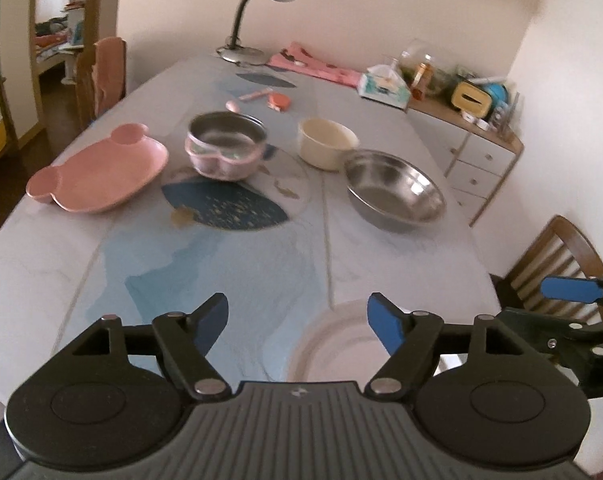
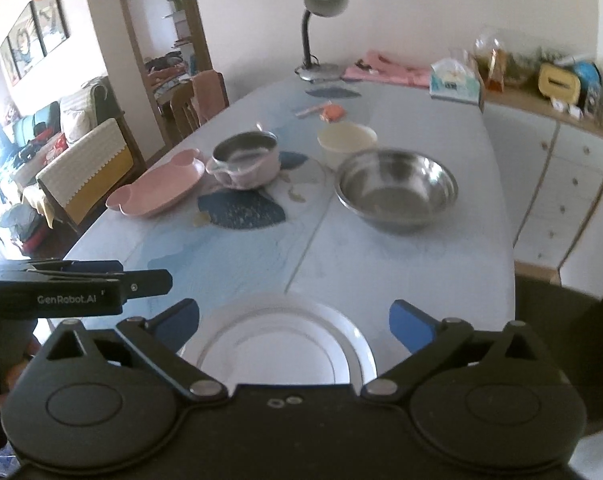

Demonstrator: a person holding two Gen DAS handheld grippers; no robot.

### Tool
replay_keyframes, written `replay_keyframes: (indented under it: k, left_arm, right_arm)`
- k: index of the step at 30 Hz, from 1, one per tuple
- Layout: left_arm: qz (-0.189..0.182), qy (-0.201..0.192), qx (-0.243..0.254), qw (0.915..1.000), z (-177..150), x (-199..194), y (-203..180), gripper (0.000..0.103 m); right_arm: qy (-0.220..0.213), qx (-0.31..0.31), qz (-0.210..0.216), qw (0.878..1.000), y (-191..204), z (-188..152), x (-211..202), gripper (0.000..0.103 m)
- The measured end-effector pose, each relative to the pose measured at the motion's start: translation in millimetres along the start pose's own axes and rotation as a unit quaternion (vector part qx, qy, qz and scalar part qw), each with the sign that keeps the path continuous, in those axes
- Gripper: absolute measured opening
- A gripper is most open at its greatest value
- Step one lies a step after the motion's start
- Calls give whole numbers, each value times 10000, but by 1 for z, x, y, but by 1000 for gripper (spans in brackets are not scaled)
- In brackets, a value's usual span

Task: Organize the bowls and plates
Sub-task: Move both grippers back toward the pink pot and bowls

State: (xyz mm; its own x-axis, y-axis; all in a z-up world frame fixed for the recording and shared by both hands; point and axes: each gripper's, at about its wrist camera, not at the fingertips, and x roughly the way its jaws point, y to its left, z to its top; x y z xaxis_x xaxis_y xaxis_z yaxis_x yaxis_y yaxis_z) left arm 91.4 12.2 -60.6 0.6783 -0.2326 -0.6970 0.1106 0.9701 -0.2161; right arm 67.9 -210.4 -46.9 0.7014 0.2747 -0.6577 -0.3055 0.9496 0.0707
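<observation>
2 plates — white plate [image 2: 279, 344], pink plate [image 1: 101, 172] — 3 bowls [image 1: 395, 190], table [image 1: 221, 264]

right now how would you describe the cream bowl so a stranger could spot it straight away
Start at the long table with the blue patterned cloth and look to its far half, past the big shiny steel bowl. Just behind that sits the plain cream round bowl. It alone is matte and off-white; its neighbours are steel or pink.

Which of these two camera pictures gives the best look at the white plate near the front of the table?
The right wrist view. There the white plate lies nearly whole between the open fingers of the right gripper. In the left wrist view the white plate shows only partly, off to the right behind the left gripper.
</observation>
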Motion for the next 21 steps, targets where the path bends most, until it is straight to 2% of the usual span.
replay_keyframes:
  k: [5, 12, 21]
  left_arm:
    - [328, -166, 43, 9993, 24, 9, 32, 80]
    - [595, -303, -37, 9978, 67, 26, 105, 80]
    - [928, -193, -187, 9953, 104, 62, 193, 80]
  right_arm:
    - [-122, -368, -113, 9992, 26, 34, 28, 103]
    - [-149, -334, 33, 9993, 64, 87, 79, 103]
    - [-77, -360, 34, 9993, 119, 136, 155, 102]
